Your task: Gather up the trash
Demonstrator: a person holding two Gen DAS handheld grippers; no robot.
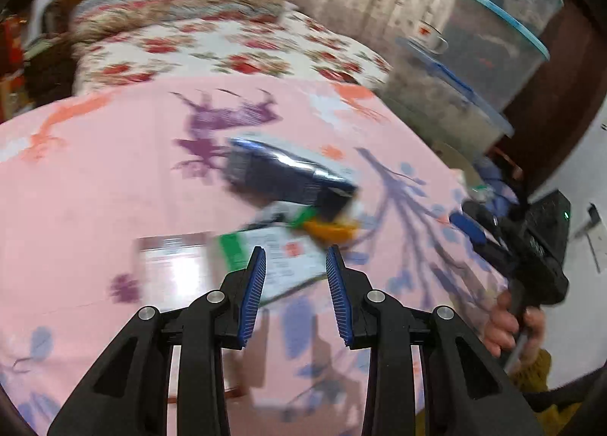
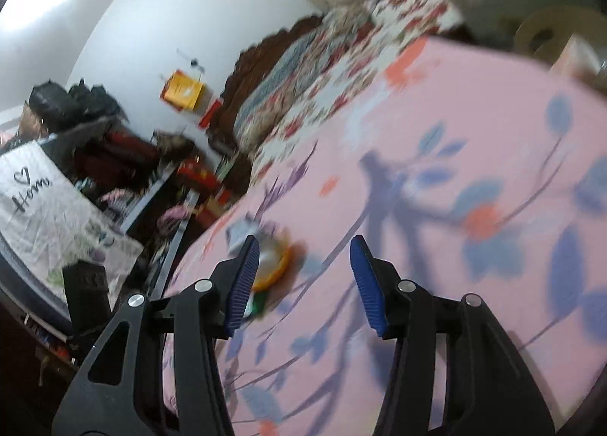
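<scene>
We judge ourselves at the approach step: in the left wrist view our left gripper (image 1: 296, 265) hangs with its jaws apart and nothing between them, just below a blurred heap of trash at mid-frame on the pink flowered cloth (image 1: 95, 170), namely a dark blue wrapper (image 1: 280, 174), a white-and-green packet (image 1: 280, 250), an orange piece (image 1: 332, 231) and a pale card (image 1: 170, 261). Our right gripper (image 2: 303, 257) is likewise released and empty, with that orange piece (image 2: 280, 265) by its left finger at lower centre. Next, we think, a gripper must settle squarely over one piece and close on it.
</scene>
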